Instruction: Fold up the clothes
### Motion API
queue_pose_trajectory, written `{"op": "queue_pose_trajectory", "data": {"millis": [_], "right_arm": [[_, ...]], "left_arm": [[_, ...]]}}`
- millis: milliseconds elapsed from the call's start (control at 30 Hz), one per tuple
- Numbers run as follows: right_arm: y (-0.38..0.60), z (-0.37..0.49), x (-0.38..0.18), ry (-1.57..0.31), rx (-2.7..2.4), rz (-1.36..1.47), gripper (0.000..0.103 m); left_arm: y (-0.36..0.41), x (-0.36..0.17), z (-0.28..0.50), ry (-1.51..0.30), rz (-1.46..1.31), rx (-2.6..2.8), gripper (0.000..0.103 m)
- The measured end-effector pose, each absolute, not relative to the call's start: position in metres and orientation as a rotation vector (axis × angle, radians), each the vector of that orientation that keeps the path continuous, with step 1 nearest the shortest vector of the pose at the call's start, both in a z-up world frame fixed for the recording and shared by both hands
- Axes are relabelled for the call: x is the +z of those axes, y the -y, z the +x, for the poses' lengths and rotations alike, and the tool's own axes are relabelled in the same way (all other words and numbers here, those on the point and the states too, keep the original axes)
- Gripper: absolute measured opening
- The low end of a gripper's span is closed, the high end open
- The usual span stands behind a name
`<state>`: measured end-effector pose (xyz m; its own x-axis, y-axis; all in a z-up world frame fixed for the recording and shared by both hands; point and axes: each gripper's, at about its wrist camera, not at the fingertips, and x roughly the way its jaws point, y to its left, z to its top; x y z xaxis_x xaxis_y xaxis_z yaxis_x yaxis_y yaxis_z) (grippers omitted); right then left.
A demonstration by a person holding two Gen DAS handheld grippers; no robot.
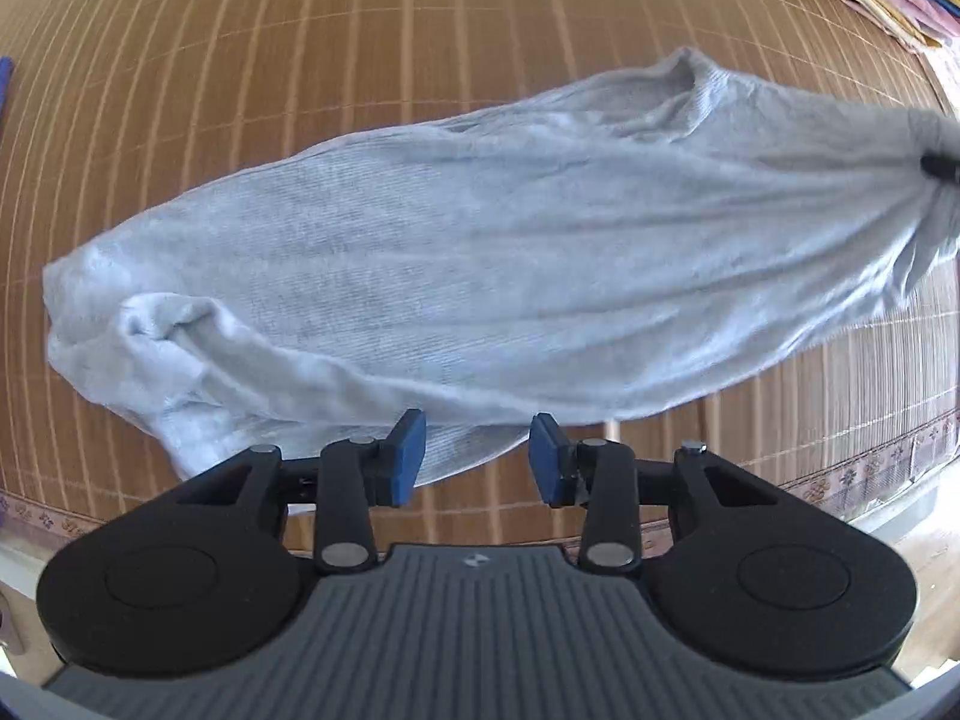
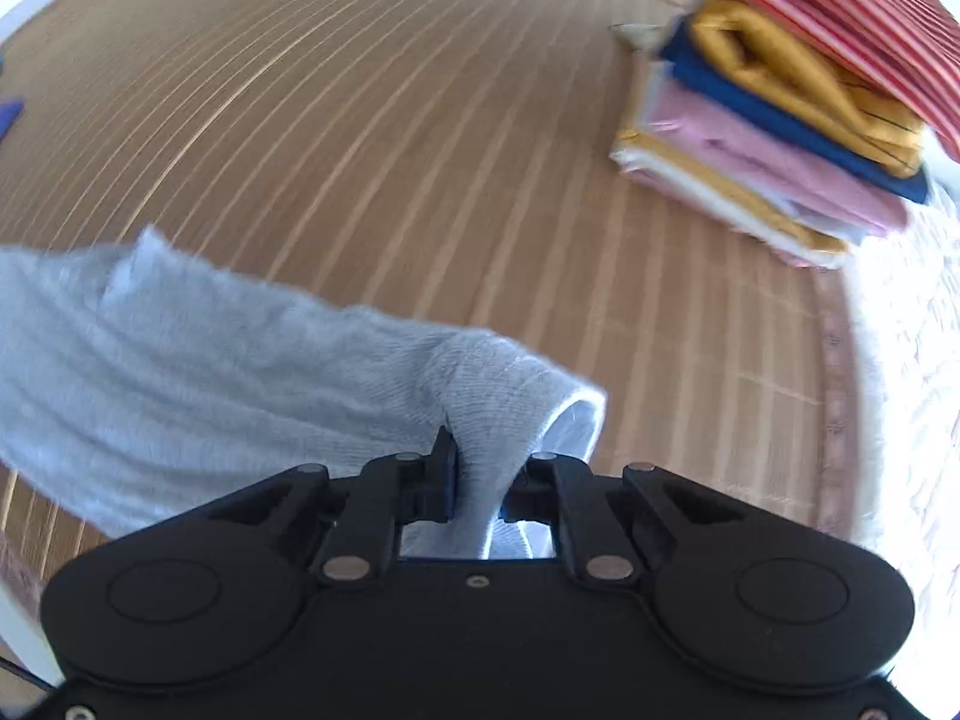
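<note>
Grey garment stretched left-to-right on bamboo mat, right tool pinching one end, left tool wide.

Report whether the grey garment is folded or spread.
Not neatly folded: the garment lies loosely bunched on the mat, one end lifted, pinched in the right gripper.

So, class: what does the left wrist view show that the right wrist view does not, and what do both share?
Only the left wrist view shows the left gripper, open above the garment's near edge.

Only the right wrist view shows the whole stack of folded clothes.

Both show the grey garment, the right gripper shut on it, and the bamboo mat.
</note>
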<state>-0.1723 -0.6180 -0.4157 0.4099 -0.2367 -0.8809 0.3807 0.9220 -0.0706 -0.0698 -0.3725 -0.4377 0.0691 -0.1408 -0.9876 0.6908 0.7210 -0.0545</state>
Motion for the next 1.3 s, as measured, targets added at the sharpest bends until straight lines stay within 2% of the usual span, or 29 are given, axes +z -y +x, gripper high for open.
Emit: {"op": "queue_pose_trajectory", "data": {"millis": [167,233,300,467,600,733,833,933,1167,1267,1300], "right_arm": [[0.685,-0.185,-0.407,-1.084,-0.451,0.071,0.014],[0.708,-0.191,-0.408,-1.088,-0.472,0.057,0.018],[0.725,-0.197,-0.412,-1.097,-0.485,0.031,0.038],[0.74,-0.222,-0.402,-1.103,-0.542,0.008,0.056],[0.713,-0.236,-0.374,-1.017,-0.542,0.032,0.059],[0.655,-0.228,-0.35,-0.924,-0.288,0.16,0.061],[0.597,-0.198,-0.349,-0.906,-0.041,0.193,0.072],[0.536,-0.156,-0.359,-0.947,0.158,0.169,0.072],[0.417,-0.069,-0.382,-0.987,0.347,0.05,0.071],[0.382,-0.047,-0.4,-1.018,0.369,-0.042,0.066],[0.371,-0.046,-0.408,-1.031,0.362,-0.076,0.061]], "left_arm": [[0.401,-0.443,-0.09,-1.359,0.496,-0.68,0.044],[0.411,-0.445,-0.097,-1.358,0.497,-0.685,0.044],[0.416,-0.446,-0.103,-1.357,0.493,-0.691,0.044],[0.41,-0.446,-0.115,-1.36,0.486,-0.672,0.044],[0.389,-0.45,-0.11,-1.36,0.446,-0.605,0.044],[0.366,-0.456,-0.096,-1.382,0.28,-0.535,0.044],[0.354,-0.465,-0.089,-1.398,0.278,-0.449,0.047],[0.335,-0.462,-0.091,-1.394,0.293,-0.44,0.051],[0.263,-0.454,-0.091,-1.424,0.287,-0.488,0.051],[0.231,-0.452,-0.08,-1.444,0.203,-0.467,0.051],[0.222,-0.452,-0.073,-1.449,0.181,-0.464,0.051]]}}
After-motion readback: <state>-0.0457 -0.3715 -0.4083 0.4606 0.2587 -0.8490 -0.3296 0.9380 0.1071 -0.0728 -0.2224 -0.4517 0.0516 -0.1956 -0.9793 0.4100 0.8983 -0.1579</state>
